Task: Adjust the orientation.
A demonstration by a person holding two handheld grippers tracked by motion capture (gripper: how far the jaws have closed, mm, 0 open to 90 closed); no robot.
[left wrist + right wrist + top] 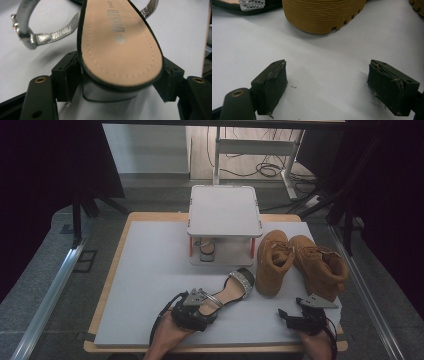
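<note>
Your grey mat (150,270) has open room at left; tan boots (300,262) crowd its right edge. Your left gripper (192,312) pinches the sandal (120,45) heel; your right gripper (332,85) rests spread.

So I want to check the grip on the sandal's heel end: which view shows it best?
The left gripper view: the sandal heel end sits between the left tool pads, both sides close against its edge. The high view shows the whole sandal, the grip hidden. The right gripper view catches its toe strap.

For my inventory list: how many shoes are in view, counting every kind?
4. One sandal lies on the table, its heel between the left gripper jaws. Two boots stand at the right. One sandal sits under the rack; more may hide there.
</note>
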